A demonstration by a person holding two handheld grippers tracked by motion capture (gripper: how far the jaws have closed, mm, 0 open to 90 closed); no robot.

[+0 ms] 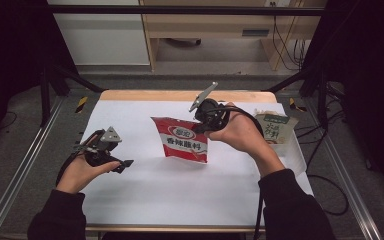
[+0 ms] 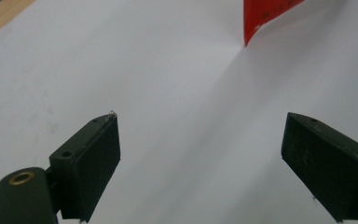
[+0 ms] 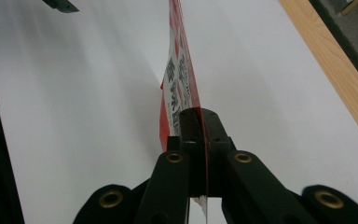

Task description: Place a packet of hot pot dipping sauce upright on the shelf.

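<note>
Red snack packet (image 1: pixel 182 140) with a white label and red characters hangs upright over the middle of the table, lifted off the white sheet (image 1: pixel 180 185), lower corner close to or touching the sheet, cannot tell which. Right gripper (image 1: pixel 198 125) is clamped on the packet's upper right edge; in the right gripper view the jaws are pressed together with the thin packet (image 3: pixel 177 88) edge-on between them, packet running away from the camera. Right hand (image 1: pixel 237 131) holds that gripper above the table, slightly right of centre, grey plate tilted up toward the far edge. Left gripper (image 1: pixel 125 164) sits low near the left edge of the table, held by the left hand (image 1: pixel 80 172), jaws spread wide with nothing between them; in the left gripper view both black jaws stand well apart over bare white sheet, and a red corner of the packet (image 2: pixel 261 16) shows at the top right. Second packet (image 1: pixel 275 127), pale with green print, stands near the right edge of the table, just behind the right hand. Wooden table edge (image 1: pixel 180 95) shows along the far side beyond the sheet. Dark sleeves (image 1: pixel 290 205) enter from the near edge.
</note>
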